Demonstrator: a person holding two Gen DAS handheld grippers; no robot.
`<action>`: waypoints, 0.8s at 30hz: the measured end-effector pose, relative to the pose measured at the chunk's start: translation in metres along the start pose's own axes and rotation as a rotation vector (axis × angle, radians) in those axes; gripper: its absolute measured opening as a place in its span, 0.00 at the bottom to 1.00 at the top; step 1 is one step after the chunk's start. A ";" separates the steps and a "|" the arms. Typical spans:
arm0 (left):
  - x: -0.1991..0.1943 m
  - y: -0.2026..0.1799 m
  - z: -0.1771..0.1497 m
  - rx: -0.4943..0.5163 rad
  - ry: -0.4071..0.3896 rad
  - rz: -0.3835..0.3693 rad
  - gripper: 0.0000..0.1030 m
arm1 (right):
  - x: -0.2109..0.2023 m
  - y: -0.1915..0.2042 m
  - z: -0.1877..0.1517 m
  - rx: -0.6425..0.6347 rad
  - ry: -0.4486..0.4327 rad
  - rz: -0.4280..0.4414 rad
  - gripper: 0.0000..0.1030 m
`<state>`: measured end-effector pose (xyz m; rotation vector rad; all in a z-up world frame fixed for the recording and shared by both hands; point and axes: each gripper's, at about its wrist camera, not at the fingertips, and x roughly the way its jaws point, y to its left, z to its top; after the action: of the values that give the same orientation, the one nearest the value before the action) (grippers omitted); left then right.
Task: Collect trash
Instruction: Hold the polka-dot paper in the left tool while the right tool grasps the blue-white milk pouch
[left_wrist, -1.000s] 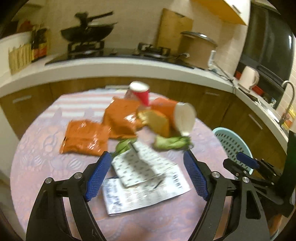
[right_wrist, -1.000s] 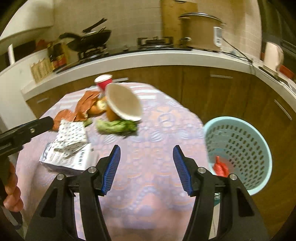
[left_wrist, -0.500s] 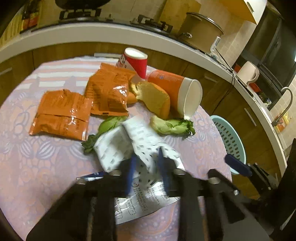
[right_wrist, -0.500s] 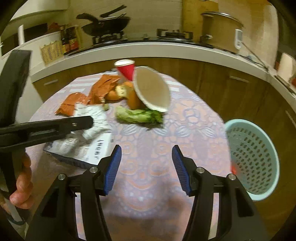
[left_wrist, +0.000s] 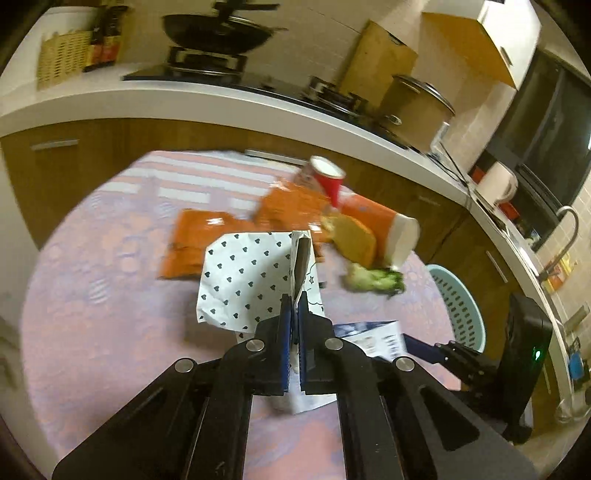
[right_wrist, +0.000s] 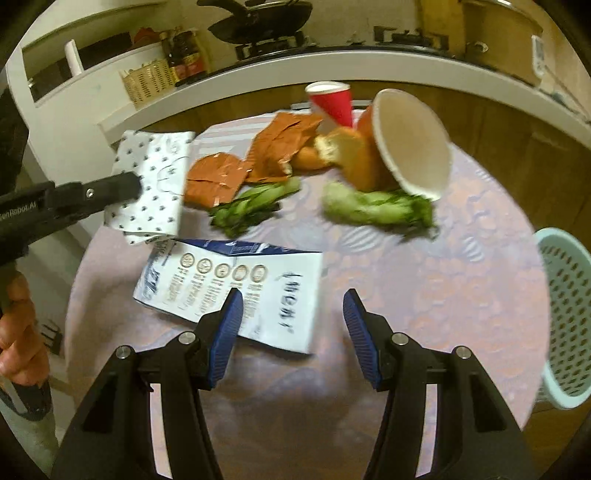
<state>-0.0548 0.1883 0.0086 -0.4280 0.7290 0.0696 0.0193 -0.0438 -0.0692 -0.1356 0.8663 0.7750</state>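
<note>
The left gripper (left_wrist: 291, 325) is clamped on a white paper bag (left_wrist: 247, 280) printed with small dark hearts, holding it up off the table (left_wrist: 110, 314). From the right wrist view the same bag (right_wrist: 153, 184) hangs at the tip of the left gripper (right_wrist: 133, 186), whose side carries white lettering, partly cut off, ending in "Robot.AI". The right gripper (right_wrist: 293, 332) hangs over the table with its jaws wide apart and nothing between them. Just ahead of its left finger lies a flat white and blue packet (right_wrist: 236, 291) with a row of round badges and handwritten dark characters too blurred to read. Beyond it lie two pieces of leafy greens (right_wrist: 376, 208), two orange snack wrappers (right_wrist: 280, 144), a piece of bread (right_wrist: 347, 151), an orange paper cup (right_wrist: 406, 144) on its side and an upright red paper cup (right_wrist: 330, 101). A pale blue plastic basket (right_wrist: 569, 314) stands beside the table on the right.
</note>
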 end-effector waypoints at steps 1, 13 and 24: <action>-0.005 0.010 -0.002 -0.020 0.002 0.005 0.01 | 0.001 0.003 -0.001 0.002 0.006 0.019 0.51; -0.014 0.057 -0.017 -0.103 0.006 0.030 0.01 | -0.006 0.031 -0.012 -0.042 0.019 0.004 0.52; -0.023 0.060 -0.018 -0.111 -0.014 0.024 0.01 | -0.012 0.052 -0.012 -0.157 0.043 -0.009 0.53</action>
<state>-0.0960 0.2377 -0.0096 -0.5242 0.7190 0.1361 -0.0274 -0.0181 -0.0580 -0.2960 0.8448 0.8335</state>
